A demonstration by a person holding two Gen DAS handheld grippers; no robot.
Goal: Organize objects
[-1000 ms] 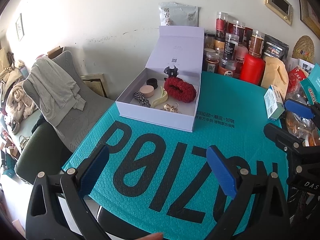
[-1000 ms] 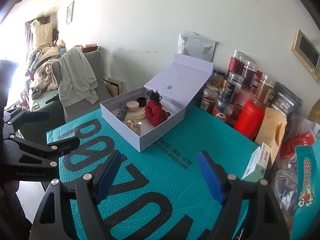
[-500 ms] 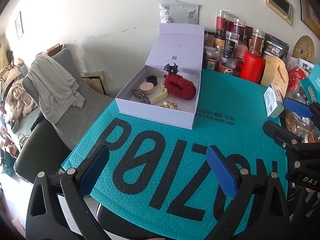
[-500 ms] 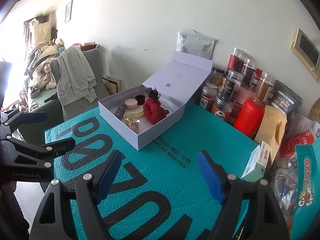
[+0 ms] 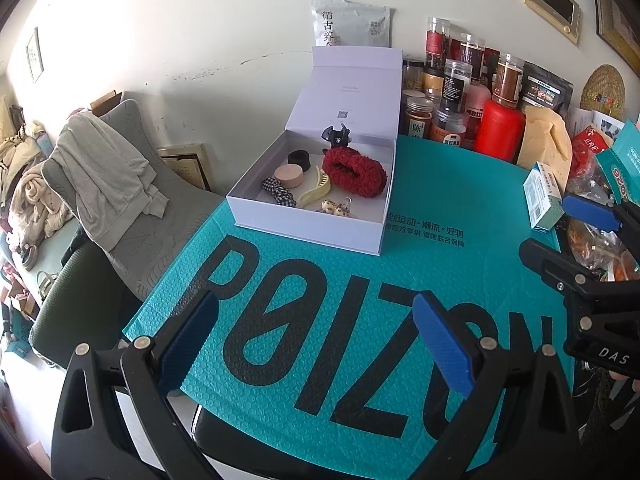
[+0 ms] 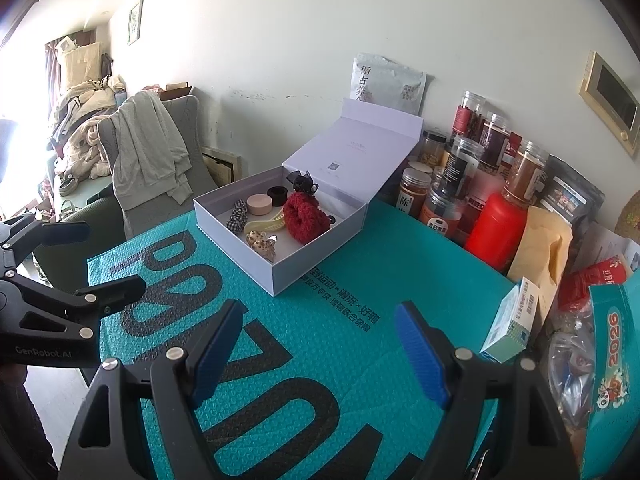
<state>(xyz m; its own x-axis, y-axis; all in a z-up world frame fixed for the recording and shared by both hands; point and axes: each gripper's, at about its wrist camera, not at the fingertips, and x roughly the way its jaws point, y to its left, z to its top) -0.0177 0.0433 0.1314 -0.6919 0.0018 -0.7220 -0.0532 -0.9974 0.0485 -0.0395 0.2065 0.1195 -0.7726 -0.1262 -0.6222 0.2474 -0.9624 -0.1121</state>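
Note:
An open white box (image 5: 296,222) (image 6: 316,254) with its lid raised stands at the far side of a teal mat (image 5: 360,300) (image 6: 360,280). It holds a red scrunchie (image 5: 354,172) (image 6: 306,216), a yellow claw clip (image 5: 316,192), a pink round compact (image 5: 291,175), a black hair band (image 5: 300,159), a checked hair tie (image 5: 278,192) and a black bow clip (image 5: 336,136). My left gripper (image 5: 316,340) is open and empty above the mat's near part. My right gripper (image 6: 320,352) is open and empty, well short of the box.
Spice jars (image 5: 456,92) and a red bottle (image 5: 498,130) line the wall behind the box. A small teal carton (image 6: 514,320) and snack bags (image 6: 616,360) crowd the right side. A chair with a grey garment (image 5: 104,168) stands left of the table.
Both grippers have drawn back slightly from the box, which looks a little farther away. Both stay open and empty.

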